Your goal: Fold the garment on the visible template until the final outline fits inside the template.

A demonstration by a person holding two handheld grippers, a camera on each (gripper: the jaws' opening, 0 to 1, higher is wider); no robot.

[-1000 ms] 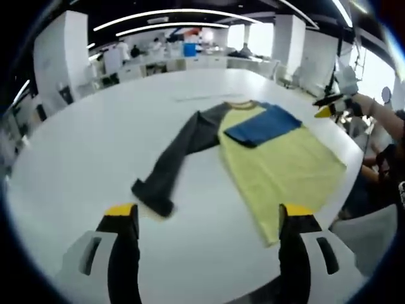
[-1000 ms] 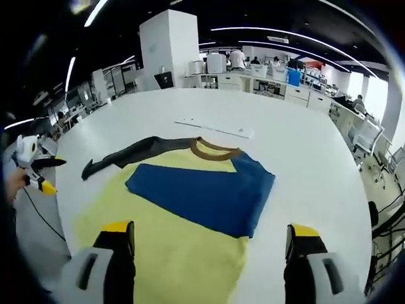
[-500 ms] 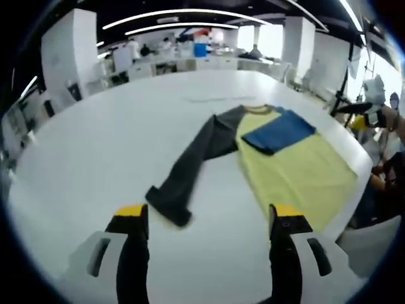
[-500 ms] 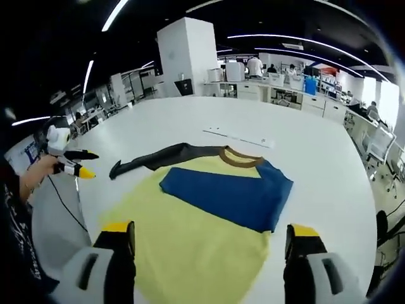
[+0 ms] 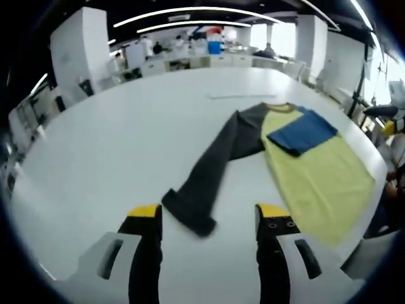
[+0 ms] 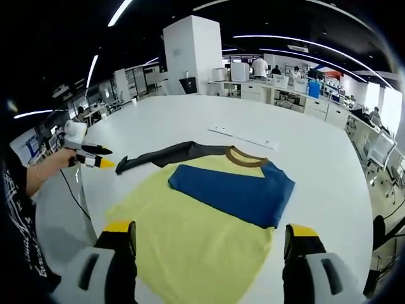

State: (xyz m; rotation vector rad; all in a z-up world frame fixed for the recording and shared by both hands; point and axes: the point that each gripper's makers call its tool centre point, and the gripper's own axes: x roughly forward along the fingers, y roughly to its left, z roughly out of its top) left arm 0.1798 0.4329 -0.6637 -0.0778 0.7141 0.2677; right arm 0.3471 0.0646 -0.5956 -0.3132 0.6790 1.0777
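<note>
Both hand-held grippers wide and empty, left point(image 5: 208, 218) above the grey sleeve point(image 5: 209, 174), right point(image 6: 211, 237) above the shirt's yellow body point(image 6: 190, 237).

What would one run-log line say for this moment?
left hand-held gripper: open, at dark grey sleeve | blue sleeve: folded over yellow shirt

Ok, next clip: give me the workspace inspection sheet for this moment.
Surface: white table, large, rounded.
Job's things: shirt lying flat, yellow body, blue sleeve folded across chest, dark sleeve stretched out.
Clutter: thin white strip beyond the collar.
Grippers: left tongs open, close by the dark sleeve's cuff; right tongs open above the hem.
Cables: one hanging under the left tongs.
Surroundings: open office, desks, people far off.
</note>
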